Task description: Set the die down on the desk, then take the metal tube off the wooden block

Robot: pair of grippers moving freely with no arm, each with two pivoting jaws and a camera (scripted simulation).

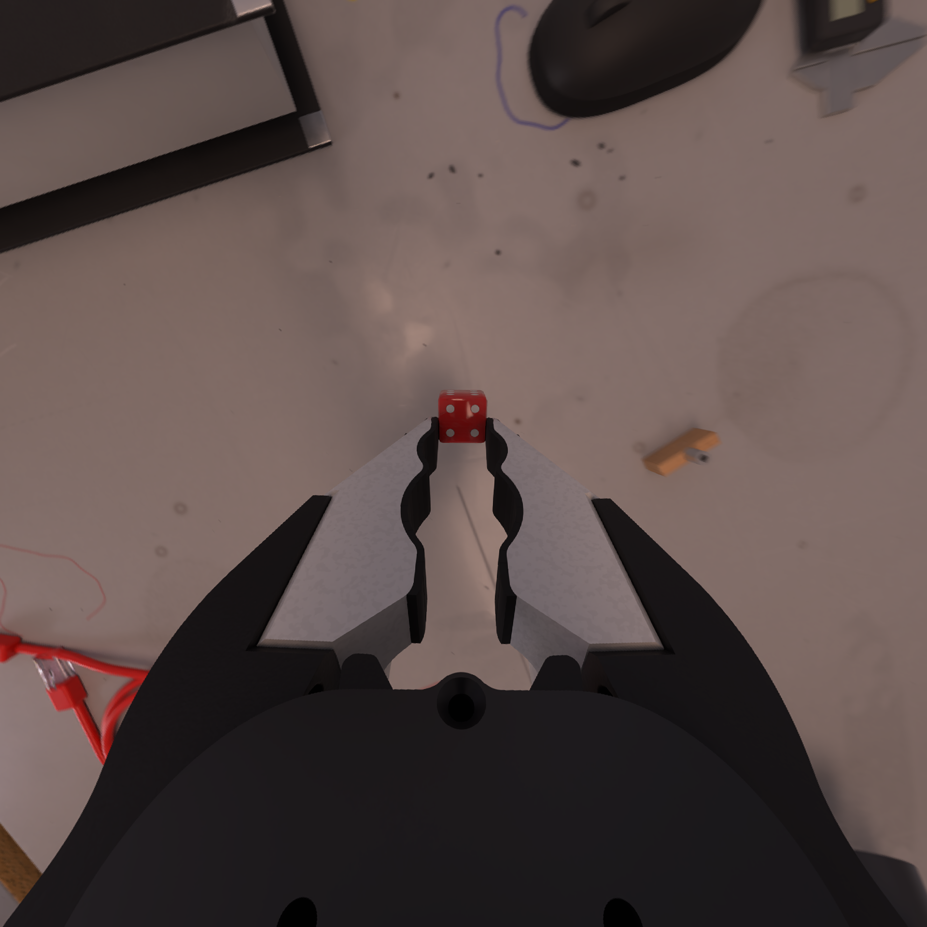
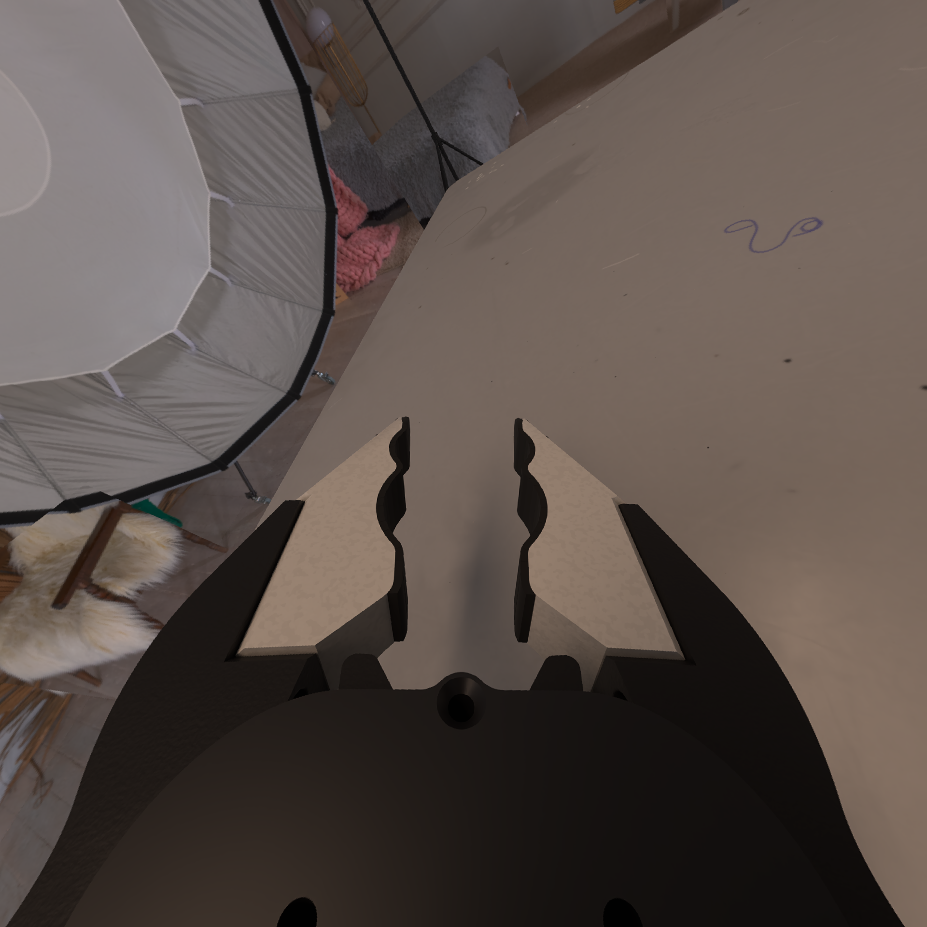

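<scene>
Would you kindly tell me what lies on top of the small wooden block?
A short metal tube rests against the tan wooden block; how it attaches is too small to tell.

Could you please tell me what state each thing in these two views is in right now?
Left hand-held gripper: shut on the die, above the desk.
Die: red, pinched at the fingertips, not yet set down.
Right hand-held gripper: open, empty.
Wooden block: lying on the desk.
Metal tube: still on the block.
Red cable: loose on the desk.
</scene>
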